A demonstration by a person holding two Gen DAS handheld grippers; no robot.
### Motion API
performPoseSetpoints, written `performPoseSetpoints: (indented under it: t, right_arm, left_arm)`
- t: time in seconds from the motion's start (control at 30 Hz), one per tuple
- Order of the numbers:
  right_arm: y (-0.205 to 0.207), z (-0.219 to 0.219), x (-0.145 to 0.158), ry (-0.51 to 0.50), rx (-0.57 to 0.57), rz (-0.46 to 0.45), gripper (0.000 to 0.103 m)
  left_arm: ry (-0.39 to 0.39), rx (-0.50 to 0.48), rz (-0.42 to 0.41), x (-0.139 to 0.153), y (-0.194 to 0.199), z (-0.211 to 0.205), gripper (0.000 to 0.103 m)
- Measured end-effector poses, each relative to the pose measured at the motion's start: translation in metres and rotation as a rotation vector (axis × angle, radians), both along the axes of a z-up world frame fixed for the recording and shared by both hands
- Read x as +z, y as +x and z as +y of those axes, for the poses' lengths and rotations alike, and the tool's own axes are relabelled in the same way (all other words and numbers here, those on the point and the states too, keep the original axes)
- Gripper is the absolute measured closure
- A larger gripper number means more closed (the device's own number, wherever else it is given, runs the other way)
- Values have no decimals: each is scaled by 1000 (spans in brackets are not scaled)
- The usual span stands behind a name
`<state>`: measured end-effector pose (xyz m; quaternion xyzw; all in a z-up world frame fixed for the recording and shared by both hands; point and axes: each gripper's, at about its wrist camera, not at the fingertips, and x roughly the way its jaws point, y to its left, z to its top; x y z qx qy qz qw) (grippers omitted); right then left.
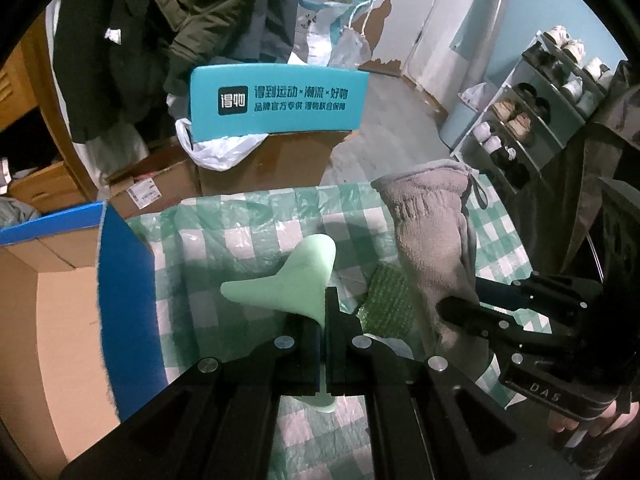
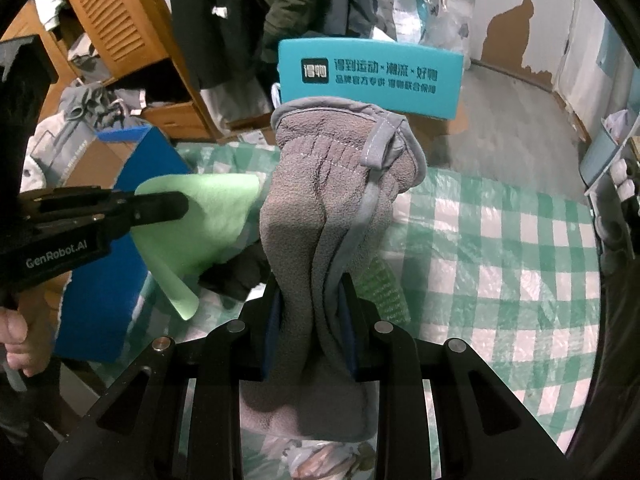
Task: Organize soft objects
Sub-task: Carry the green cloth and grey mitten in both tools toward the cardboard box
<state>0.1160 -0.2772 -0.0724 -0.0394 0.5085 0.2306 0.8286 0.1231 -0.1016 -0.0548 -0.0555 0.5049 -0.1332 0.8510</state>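
My left gripper is shut on a thin pale green cloth, which hangs above the green-checked table cover. The same green cloth shows at the left of the right wrist view, pinched by the left gripper. My right gripper is shut on a folded grey fleece towel with a hanging loop, held upright off the table. That grey towel and the right gripper appear on the right of the left wrist view. A green textured sponge-like pad lies on the table under both.
An open cardboard box with a blue flap stands at the table's left. Beyond the table are a teal box on cardboard cartons, hanging coats, plastic bags and a shoe rack at right. A hand holds the left gripper.
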Motion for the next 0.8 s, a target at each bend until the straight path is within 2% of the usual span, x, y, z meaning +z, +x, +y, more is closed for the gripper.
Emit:
performPoseSetpoints:
  t: [0.4,0.8]
  right_arm:
    - [-12,13,28,21,23,-43,78]
    - [-25,44,51,33,76,-73,78]
  left_arm:
    - [-4,16,-73,38,-31,15,102]
    - [-12,64,-120,65,-67,56,102]
